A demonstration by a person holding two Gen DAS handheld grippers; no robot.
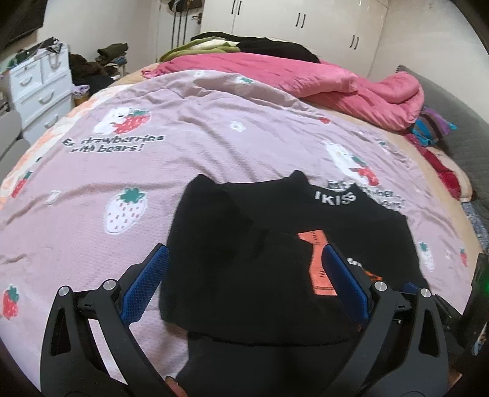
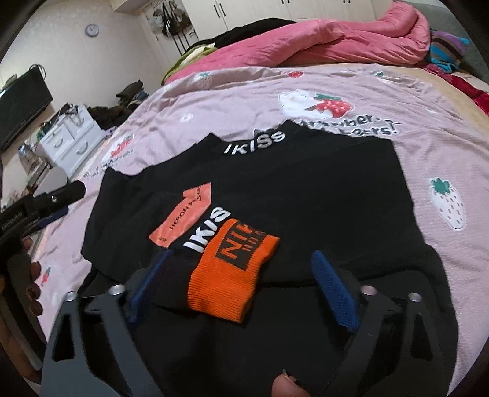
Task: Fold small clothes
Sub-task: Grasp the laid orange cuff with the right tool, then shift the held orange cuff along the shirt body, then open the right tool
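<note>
A small black top [image 1: 259,244] with white "IKISS" lettering on its collar lies on the bed, sleeves folded in over the body; it also shows in the right wrist view [image 2: 305,189]. An orange cuff [image 2: 232,268] and a salmon label [image 2: 183,216] lie on top of it. My left gripper [image 1: 244,265] is open, its blue pads astride the garment's near left part. My right gripper [image 2: 241,268] is open, its blue pads either side of the orange cuff. Neither holds cloth.
The bed has a pink strawberry-print sheet [image 1: 183,158]. A rolled pink quilt [image 1: 351,85] and dark clothes lie at the far end. A white drawer unit [image 1: 39,88] stands left of the bed. Wardrobe doors [image 1: 305,24] line the back wall.
</note>
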